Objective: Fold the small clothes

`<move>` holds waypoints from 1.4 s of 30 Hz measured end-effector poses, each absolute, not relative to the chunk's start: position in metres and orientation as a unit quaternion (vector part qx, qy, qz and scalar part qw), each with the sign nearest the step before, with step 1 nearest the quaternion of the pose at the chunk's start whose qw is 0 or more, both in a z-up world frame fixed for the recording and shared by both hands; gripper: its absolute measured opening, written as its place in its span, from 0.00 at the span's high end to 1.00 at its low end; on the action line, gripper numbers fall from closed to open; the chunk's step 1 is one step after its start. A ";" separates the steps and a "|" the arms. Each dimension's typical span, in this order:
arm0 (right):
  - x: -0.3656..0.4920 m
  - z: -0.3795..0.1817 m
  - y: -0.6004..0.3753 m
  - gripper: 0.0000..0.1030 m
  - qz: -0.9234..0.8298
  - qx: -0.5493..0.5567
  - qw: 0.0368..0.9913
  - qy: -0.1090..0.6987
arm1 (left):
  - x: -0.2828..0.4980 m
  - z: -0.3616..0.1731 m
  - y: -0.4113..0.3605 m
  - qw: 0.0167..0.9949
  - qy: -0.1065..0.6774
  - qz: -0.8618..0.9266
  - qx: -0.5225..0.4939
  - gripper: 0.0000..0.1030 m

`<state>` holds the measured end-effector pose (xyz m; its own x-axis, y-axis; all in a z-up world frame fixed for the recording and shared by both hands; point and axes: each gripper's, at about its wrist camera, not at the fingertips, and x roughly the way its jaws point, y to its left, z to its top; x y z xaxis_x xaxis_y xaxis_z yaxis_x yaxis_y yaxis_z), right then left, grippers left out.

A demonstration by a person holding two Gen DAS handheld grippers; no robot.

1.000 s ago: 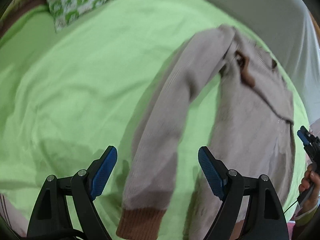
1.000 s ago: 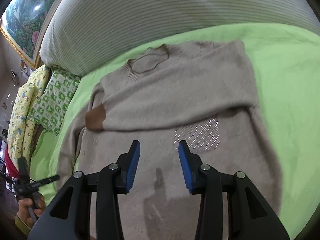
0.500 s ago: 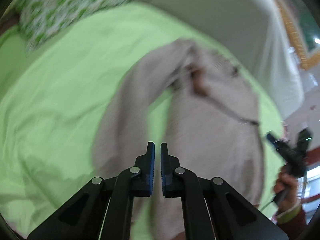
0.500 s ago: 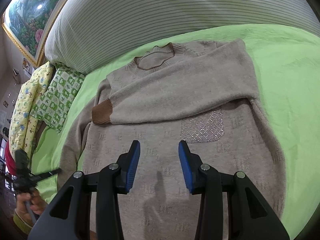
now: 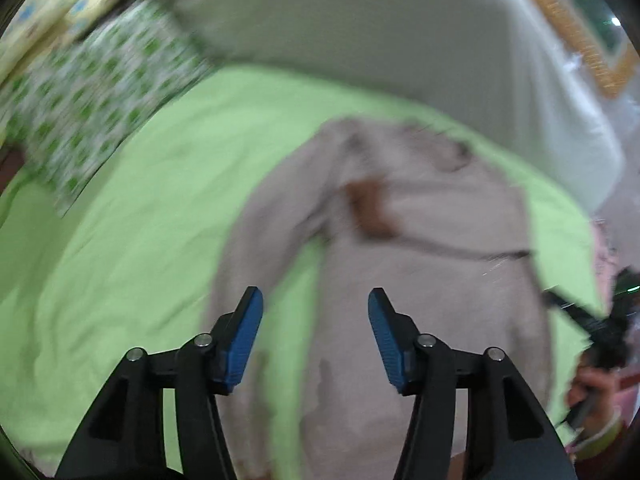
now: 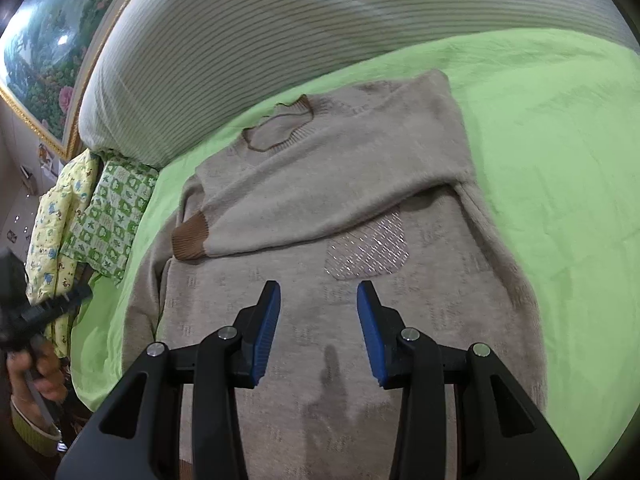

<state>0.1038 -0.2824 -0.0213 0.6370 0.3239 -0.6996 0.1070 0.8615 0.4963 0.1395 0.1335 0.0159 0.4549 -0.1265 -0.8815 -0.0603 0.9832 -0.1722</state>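
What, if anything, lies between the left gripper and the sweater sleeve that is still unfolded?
Nothing visible. The left gripper hangs open above the sweater, and only green bedsheet shows beside the unfolded sleeve.

Each claw, the left claw (image 5: 315,312) and the right claw (image 6: 319,307), has two black angular arms with triangular cut-outs, silver round screws at the pivots and ribbed blue pads (image 6: 266,334); a yellow-green cuff (image 6: 30,428) circles the wrist left of the right claw
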 end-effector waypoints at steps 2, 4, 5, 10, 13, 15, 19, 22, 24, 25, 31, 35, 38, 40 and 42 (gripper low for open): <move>0.103 -0.024 -0.281 0.60 0.063 0.252 0.867 0.426 | 0.125 -0.012 0.153 0.827 0.554 0.007 -0.098 0.41; 0.103 -0.025 -0.279 0.60 0.064 0.248 0.866 0.429 | 0.114 -0.040 0.162 0.808 0.580 0.020 -0.105 0.41; 0.103 -0.026 -0.278 0.60 0.065 0.247 0.866 0.431 | 0.108 -0.055 0.165 0.795 0.597 0.025 -0.109 0.41; 0.109 -0.026 -0.268 0.60 0.072 0.240 0.865 0.435 | 0.096 -0.102 0.157 0.767 0.630 0.001 -0.117 0.94; 0.112 -0.023 -0.261 0.60 0.078 0.232 0.867 0.434 | 0.100 -0.090 0.153 0.782 0.611 -0.011 -0.121 0.98; 0.112 -0.022 -0.259 0.60 0.080 0.228 0.869 0.433 | 0.109 -0.064 0.150 0.798 0.584 -0.033 -0.146 0.98; 0.112 -0.020 -0.264 0.60 0.068 0.234 0.871 0.426 | 0.141 0.018 0.118 0.842 0.500 -0.105 -0.172 0.99; 0.112 -0.019 -0.271 0.60 0.060 0.242 0.872 0.421 | 0.175 0.084 0.065 0.864 0.439 -0.181 -0.166 0.99; 0.112 -0.018 -0.277 0.60 0.054 0.248 0.873 0.418 | 0.200 0.112 0.020 0.865 0.416 -0.229 -0.161 0.98; 0.111 -0.018 -0.279 0.60 0.052 0.250 0.873 0.416 | 0.211 0.118 -0.001 0.862 0.413 -0.247 -0.159 0.97; 0.111 -0.024 -0.299 0.60 0.029 0.270 0.867 0.419 | 0.265 0.073 -0.106 0.830 0.465 -0.286 -0.114 0.51; 0.108 -0.029 -0.310 0.60 0.021 0.271 0.865 0.421 | 0.252 0.025 -0.100 0.821 0.503 -0.256 -0.088 0.51; 0.108 -0.036 -0.319 0.60 0.015 0.275 0.862 0.426 | 0.221 -0.010 -0.060 0.824 0.524 -0.208 -0.060 0.51; 0.109 -0.040 -0.324 0.60 0.012 0.277 0.859 0.430 | 0.208 -0.028 -0.027 0.826 0.537 -0.165 -0.045 0.51; 0.114 -0.044 -0.328 0.60 0.011 0.278 0.858 0.432 | 0.196 -0.050 0.010 0.826 0.553 -0.110 -0.031 0.51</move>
<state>0.1137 -0.3278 -0.0439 0.6259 0.2584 -0.7359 0.2219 0.8455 0.4857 0.1960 0.0096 -0.0504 0.3648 -0.2160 -0.9057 0.1481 0.9738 -0.1725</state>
